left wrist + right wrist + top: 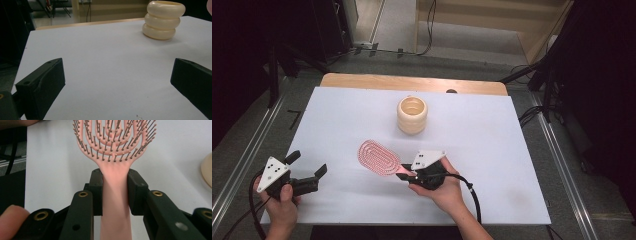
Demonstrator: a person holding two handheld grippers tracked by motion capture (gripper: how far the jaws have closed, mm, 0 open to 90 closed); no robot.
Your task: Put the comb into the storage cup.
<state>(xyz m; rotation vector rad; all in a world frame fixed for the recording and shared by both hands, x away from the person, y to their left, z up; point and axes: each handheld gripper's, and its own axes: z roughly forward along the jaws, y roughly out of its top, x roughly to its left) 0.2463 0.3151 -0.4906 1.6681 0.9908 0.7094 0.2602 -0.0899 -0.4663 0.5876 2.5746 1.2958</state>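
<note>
Right claw (115,188) clenched on a pink plastic vented hairbrush (113,150) by its handle; left claw (117,82) released, holding nothing.
Brush head ahead of the right claw, its top cut off in the right gripper view; ribbed cream cup (412,115) beyond, on the white desk (492,140).

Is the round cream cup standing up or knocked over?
Standing up. The cream cup sits flat on the white table, with its open top facing up.

cream ribbed cup (412,115) upright on white table (492,150), far-centre.
</note>
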